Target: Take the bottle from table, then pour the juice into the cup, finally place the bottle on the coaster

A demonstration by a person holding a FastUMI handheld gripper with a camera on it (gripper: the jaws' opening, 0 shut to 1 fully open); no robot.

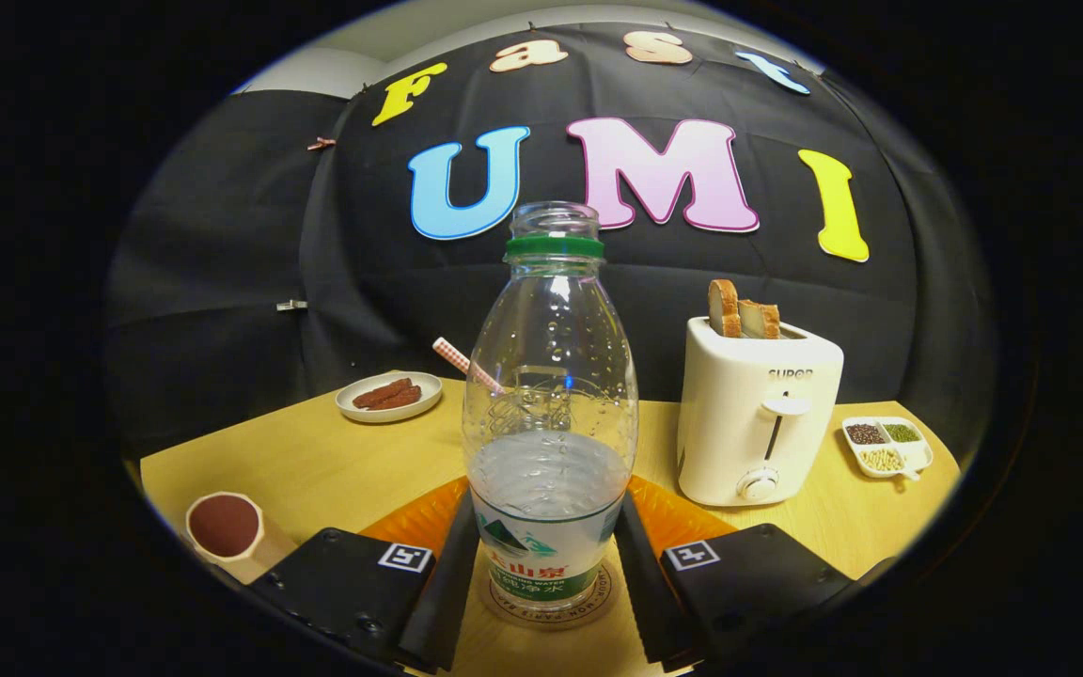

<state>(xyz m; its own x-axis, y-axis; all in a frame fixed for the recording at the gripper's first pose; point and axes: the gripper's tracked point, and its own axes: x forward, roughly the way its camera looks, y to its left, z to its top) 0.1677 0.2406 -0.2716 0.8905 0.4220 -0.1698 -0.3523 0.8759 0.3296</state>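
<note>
Bottle [551,423] uncapped, part-full, upright on coaster [598,602] | fingers [448,574] flank it, contact unclear | cup [225,527] holds dark liquid | wooden tabletop [316,461], toaster [756,414]

Gripper [549,574]: two boxy finger blocks w/ square tag markers, small screws, ribbed inner pads.

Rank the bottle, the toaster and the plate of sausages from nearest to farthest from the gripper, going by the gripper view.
1. Bottle: between the fingers of the gripper, standing on the coaster, both fingers against its sides.
2. Toaster: beyond the fingers, to the right, bread slices in its slots.
3. Plate of sausages: farthest, back left near the cloth wall.
</note>
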